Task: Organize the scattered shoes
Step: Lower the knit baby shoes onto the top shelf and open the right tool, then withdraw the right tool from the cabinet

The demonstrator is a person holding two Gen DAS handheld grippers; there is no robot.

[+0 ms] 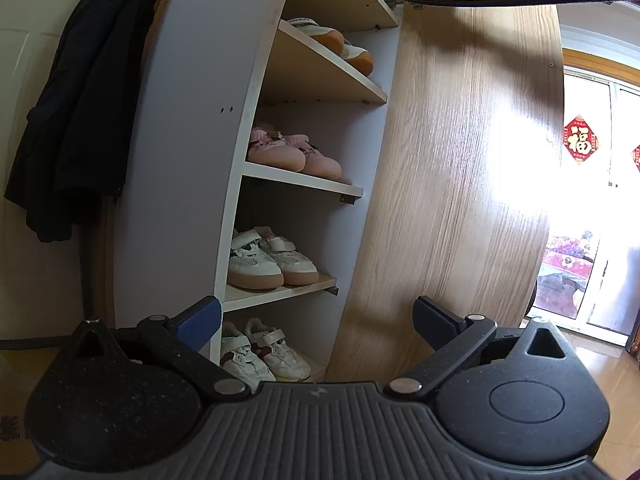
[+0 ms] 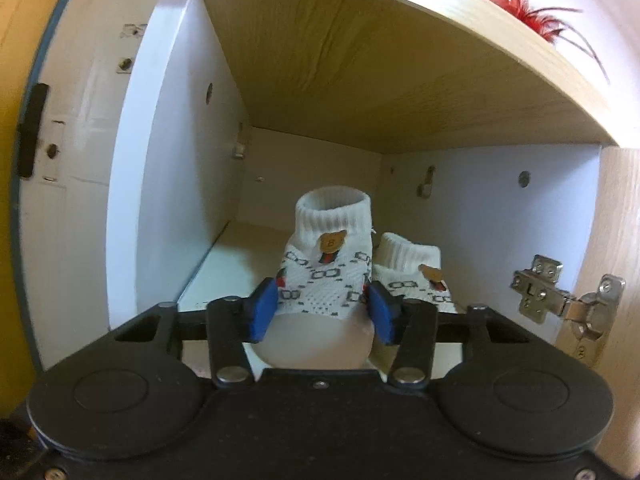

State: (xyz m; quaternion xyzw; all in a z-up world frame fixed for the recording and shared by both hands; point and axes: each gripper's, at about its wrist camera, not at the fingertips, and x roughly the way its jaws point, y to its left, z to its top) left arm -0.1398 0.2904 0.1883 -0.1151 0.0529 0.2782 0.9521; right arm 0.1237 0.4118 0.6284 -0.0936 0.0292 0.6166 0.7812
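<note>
The left tool [image 1: 316, 320] hangs released, its blue-padded fingers [image 1: 199, 322] spread wide with nothing between them, facing an open shoe cabinet [image 1: 188, 120] with white side panels. Its wood-grain door [image 1: 460, 168] stands swung open to the right, washed by bright glare. Four shelves show shoes in pairs: cream and orange shoes [image 1: 336, 42] highest, pink shoes [image 1: 294, 152] below them, white strap sneakers with tan soles [image 1: 272, 260] under those, and white sneakers with dark red trim [image 1: 264, 350] on the lowest level. A dark coat [image 1: 80, 92] hangs on the pale wall left of the cabinet. To the right, sunlit glass doors carry a red paper decoration [image 1: 580, 140], and glossy tan floor tiles [image 1: 592, 368] lie beyond the door.

In the right wrist view, the right tool [image 2: 324, 312] is clenched on a white knit sock shoe [image 2: 324, 276] with a small bear tag on its cuff, the blue pads [image 2: 262, 312] pressing both sides near the pale toe. The shoe is inside a cabinet compartment with white walls, over the pale shelf board [image 2: 236, 264]; whether its sole touches the board I cannot tell. Its matching shoe [image 2: 416, 272] stands just beside it on the right. A wood-grain panel [image 2: 360, 60] roofs the compartment, a metal hinge [image 2: 560, 300] sits at the right edge, and red feathers [image 2: 516, 0] show above
</note>
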